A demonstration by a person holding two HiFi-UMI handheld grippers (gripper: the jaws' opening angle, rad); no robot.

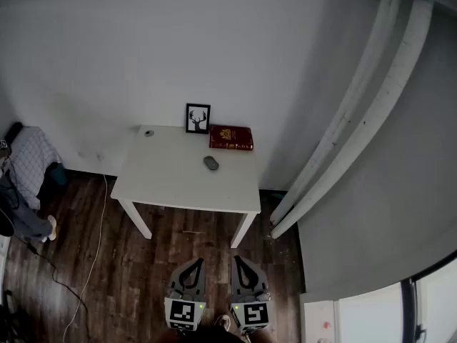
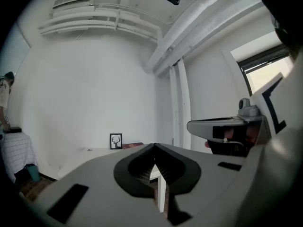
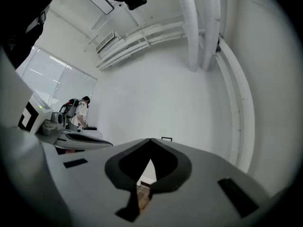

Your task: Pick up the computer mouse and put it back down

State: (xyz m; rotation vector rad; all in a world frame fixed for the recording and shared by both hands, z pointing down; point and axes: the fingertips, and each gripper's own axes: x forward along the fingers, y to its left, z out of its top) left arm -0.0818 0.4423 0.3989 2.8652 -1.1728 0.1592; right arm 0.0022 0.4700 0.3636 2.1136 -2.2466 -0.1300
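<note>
Mouse point(image 1: 211, 163) on table point(image 1: 171, 184), frame centre, below book point(image 1: 230, 137) and frame point(image 1: 198, 118); left gripper point(image 1: 191, 270) and right gripper point(image 1: 243, 269) at bottom centre, jaws pressed together, empty, well apart from table.

Dim, soft daylight, fisheye-warped edges

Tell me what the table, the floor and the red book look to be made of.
Table: probably painted wood or laminate; even matte white top, square legs.
Floor: dark wood planks, or wood-look laminate; seams and grain show.
Red book: hard cover, perhaps cloth or leatherette; gold emblem, too small to settle.
</note>
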